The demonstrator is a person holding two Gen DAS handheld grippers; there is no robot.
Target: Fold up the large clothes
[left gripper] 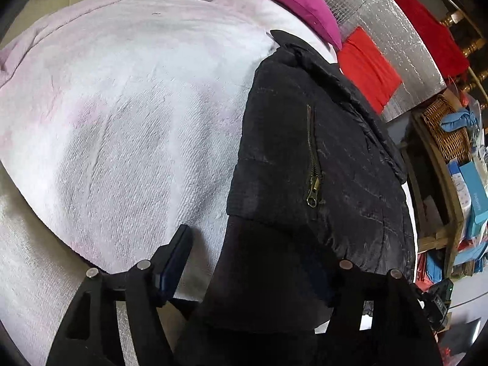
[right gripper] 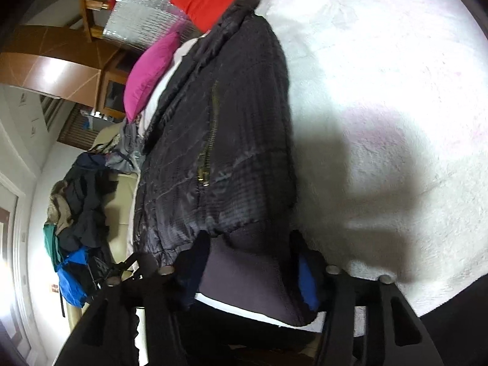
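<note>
Jacket (left gripper: pixel 320 158): black, folded, on white blanket (left gripper: pixel 122 122).
Left tongs (left gripper: pixel 259 262): apart, straddling hem.
Right tongs (right gripper: pixel 253 262): apart, around hem.

A magenta cushion (left gripper: pixel 300 3) lies beside red cloth (left gripper: pixel 367 65) and silver foil padding (left gripper: pixel 402 45), near a wicker basket (left gripper: pixel 446 128).

left tongs (left gripper: pixel 253 270): black frame | silver screws | blue pads

The left gripper (left gripper: pixel 253 262) has its jaws spread wide, the left finger (left gripper: pixel 175 259) bare and clear of the black jacket's (left gripper: pixel 305 158) hem. The right gripper (right gripper: pixel 253 262) also has its jaws wide apart, one on either side of that hem.
</note>
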